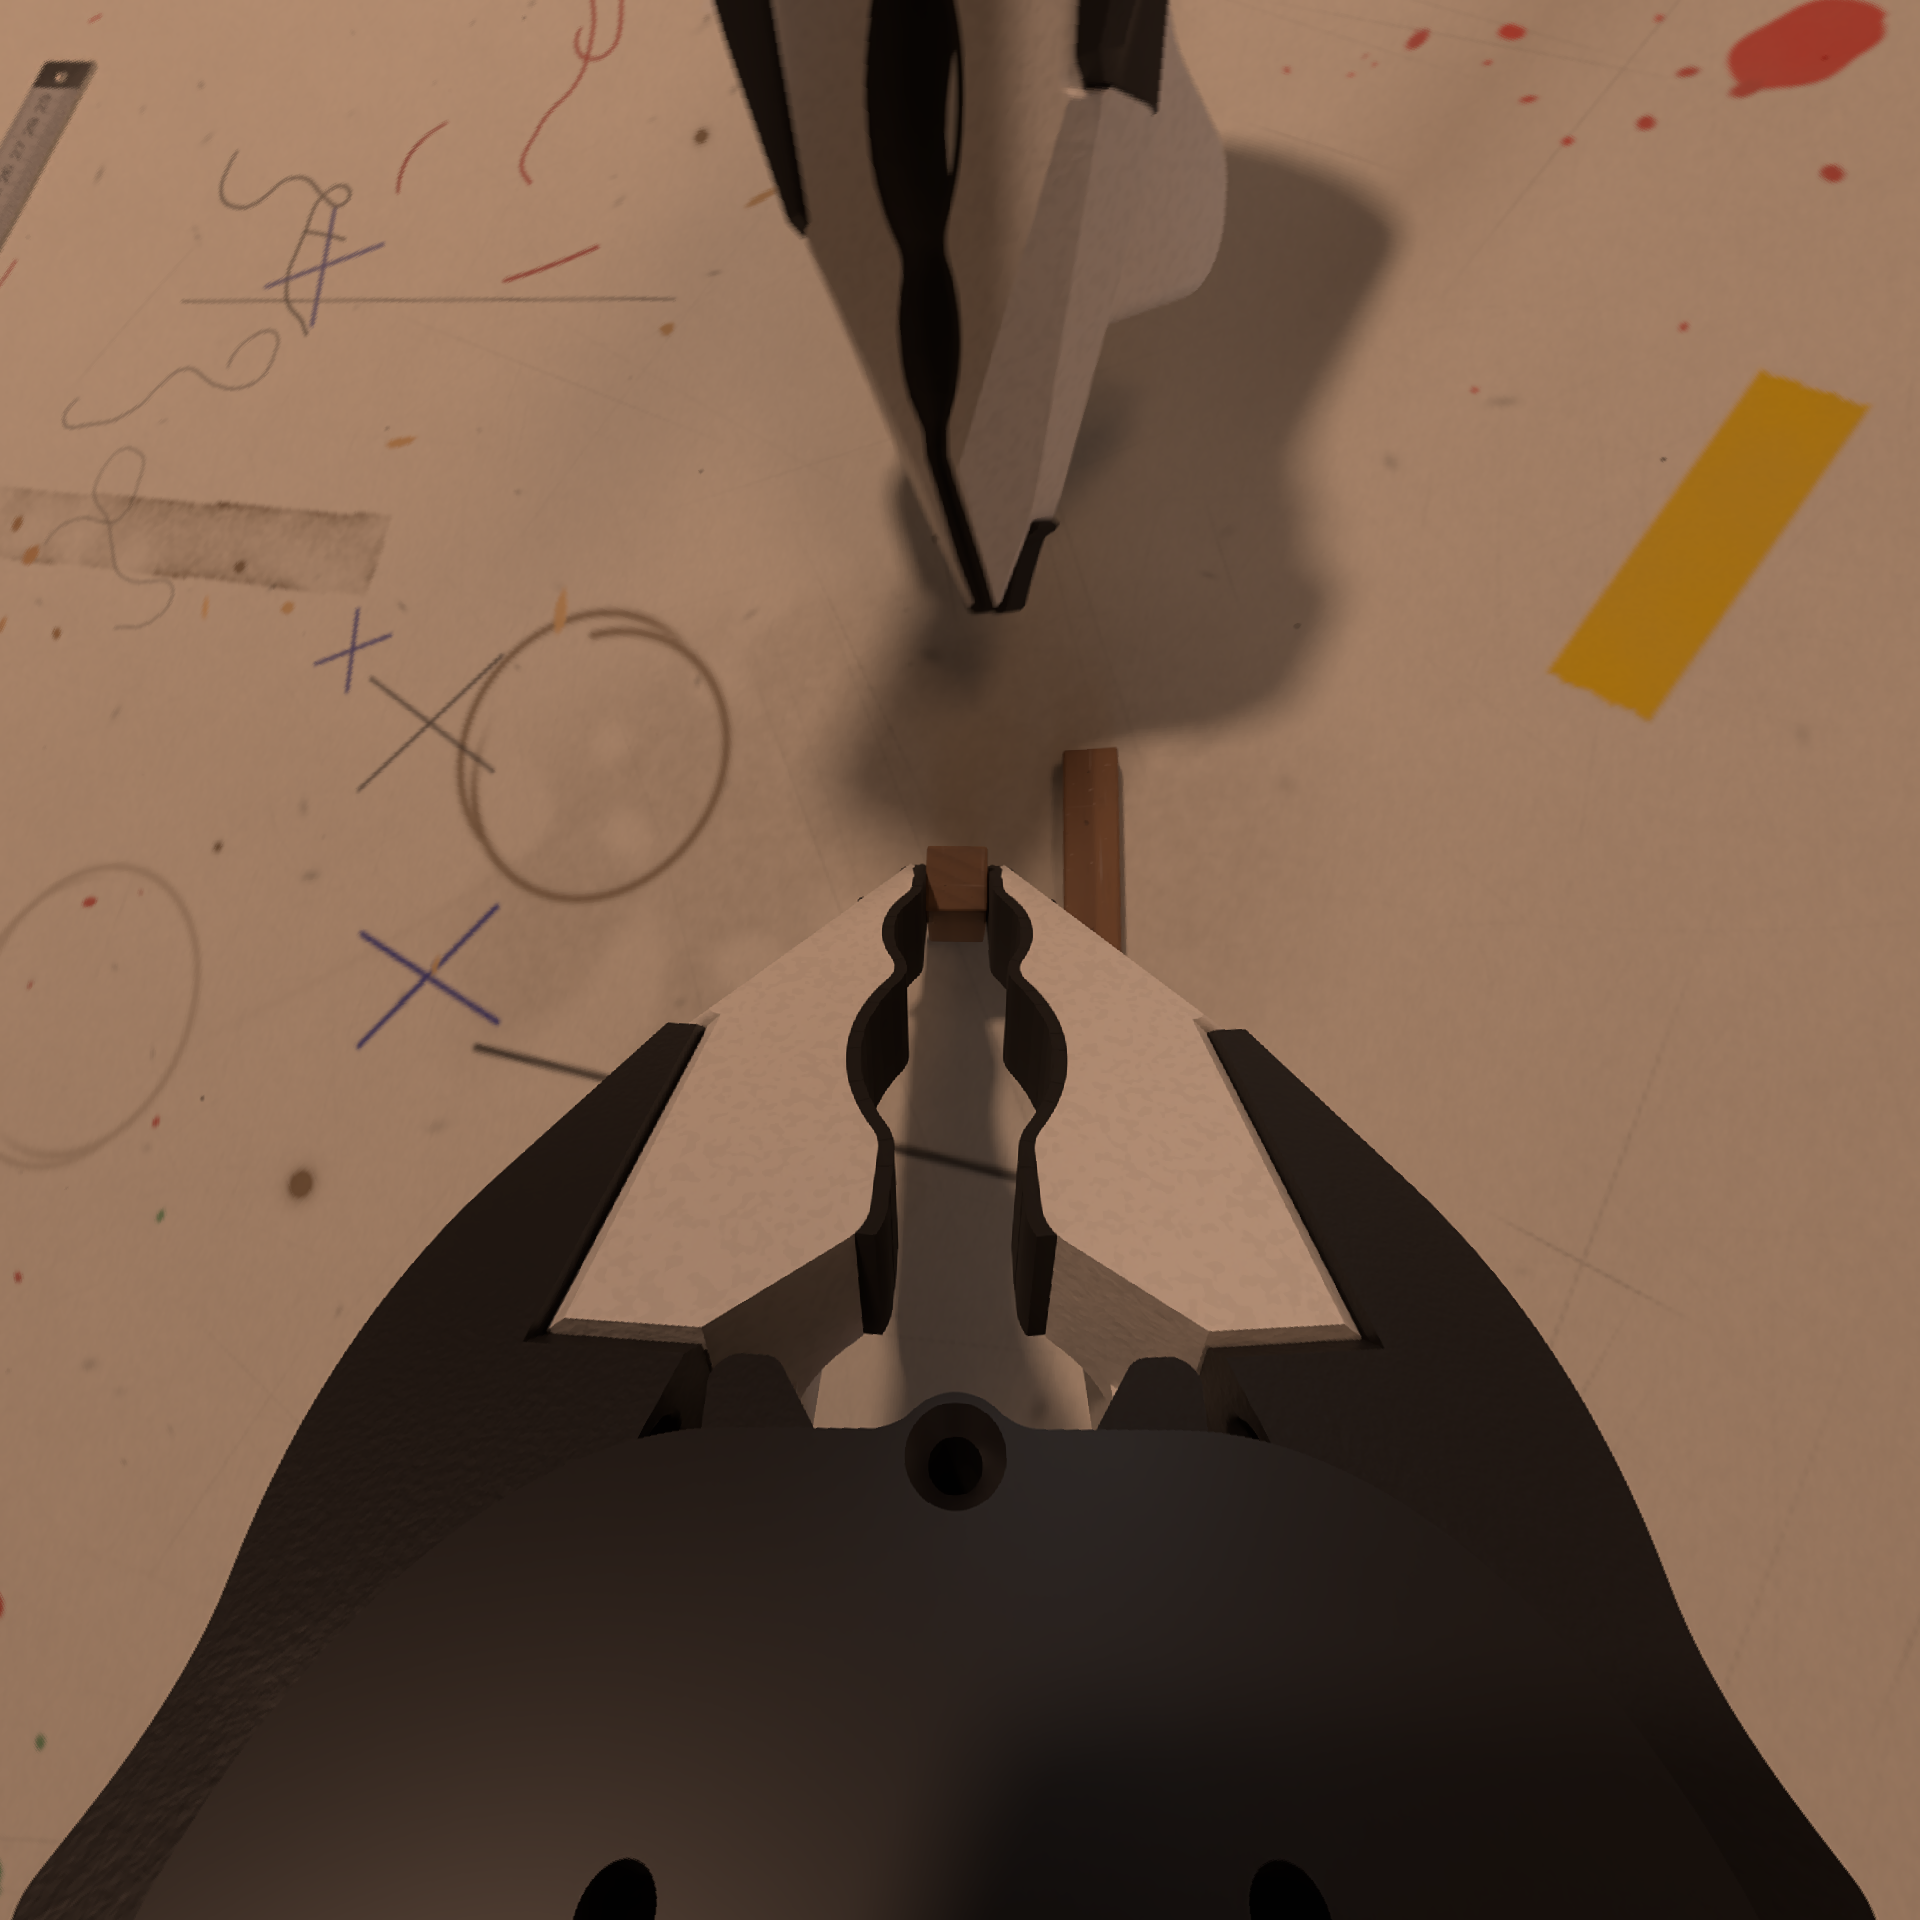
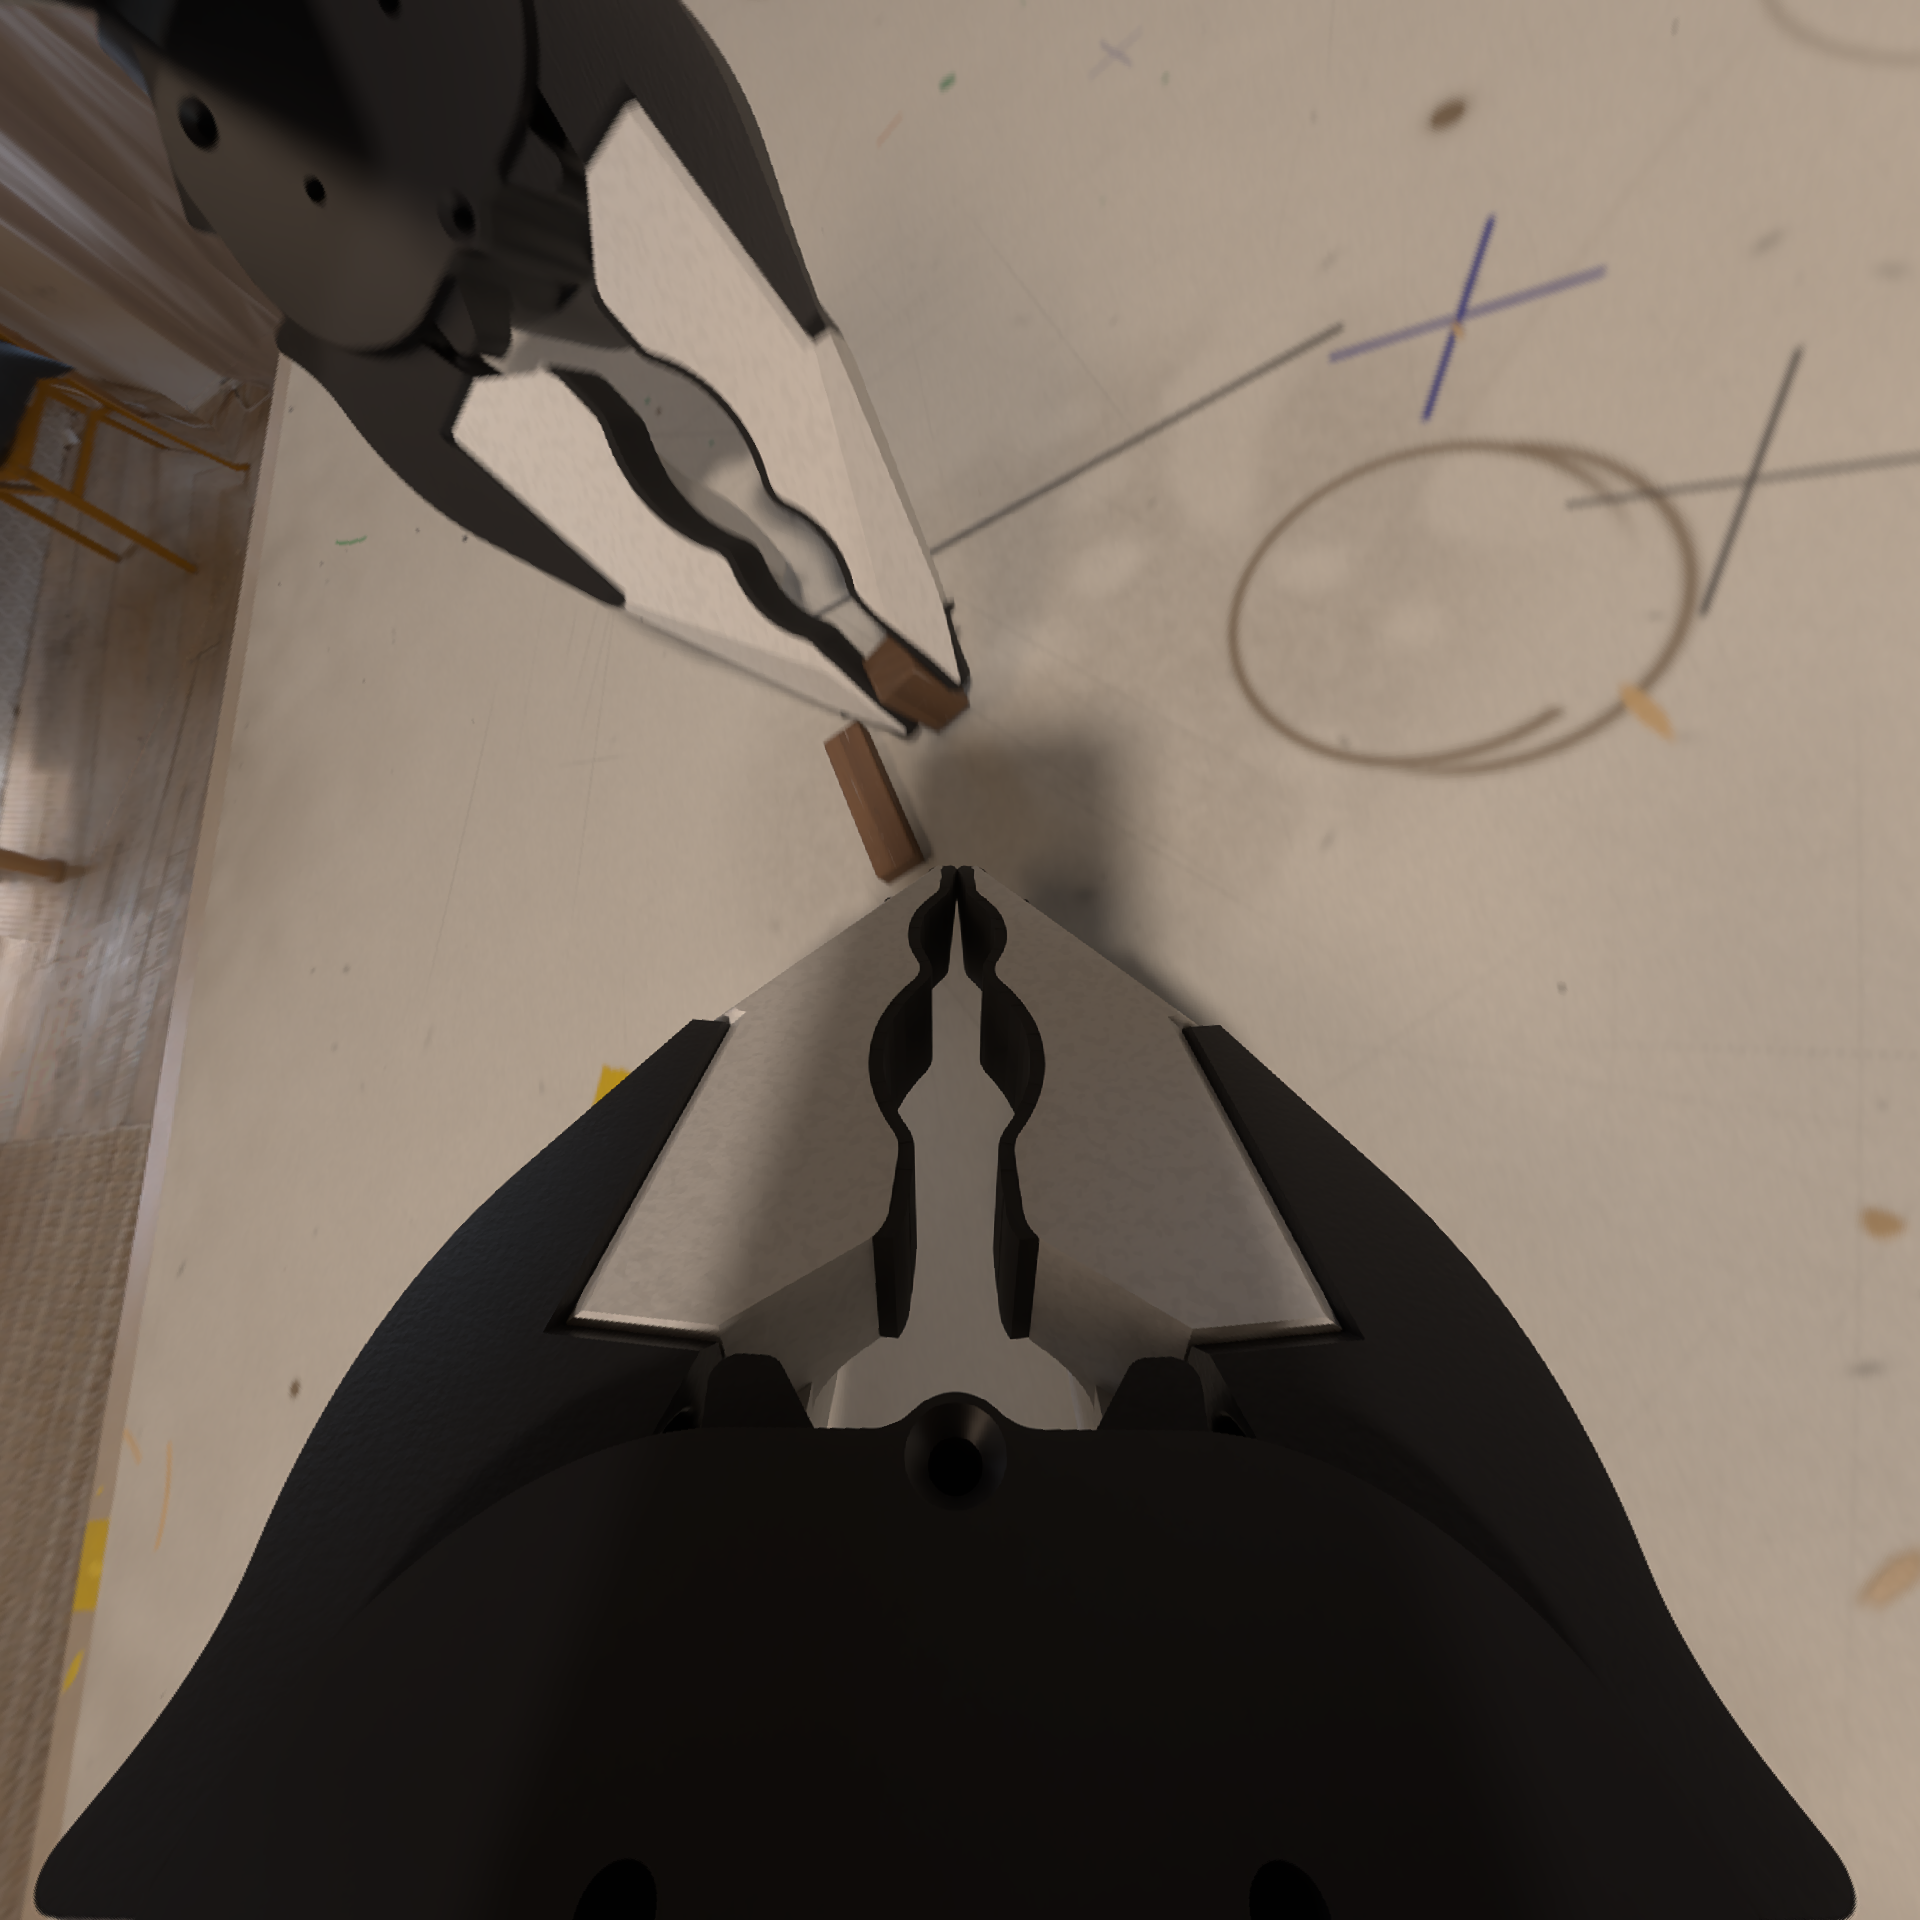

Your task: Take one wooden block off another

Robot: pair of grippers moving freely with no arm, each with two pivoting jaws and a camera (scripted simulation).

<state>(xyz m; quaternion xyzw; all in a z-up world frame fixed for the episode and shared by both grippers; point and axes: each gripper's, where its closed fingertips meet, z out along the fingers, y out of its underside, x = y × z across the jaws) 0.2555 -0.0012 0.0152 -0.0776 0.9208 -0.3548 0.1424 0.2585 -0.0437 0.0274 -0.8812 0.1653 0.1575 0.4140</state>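
My left gripper (image 1: 956, 883) is shut on a small wooden block (image 1: 956, 891) held at its fingertips, above the table. A second, longer wooden block (image 1: 1091, 842) lies flat on the table just right of it, apart from the held block. In the right wrist view the left gripper (image 2: 930, 701) shows with the held block (image 2: 920, 691), and the long block (image 2: 873, 816) lies just below it. My right gripper (image 2: 954, 883) is shut and empty, its tips close to the long block's near end. It also shows in the left wrist view (image 1: 997, 603).
The beige table (image 1: 1455, 935) bears pen scribbles, crosses and circles, red paint spots (image 1: 1808, 47) and a yellow tape strip (image 1: 1709, 545). A metal ruler (image 1: 31, 145) lies far left. The table edge (image 2: 239, 727) runs along the left of the right wrist view, floor beyond.
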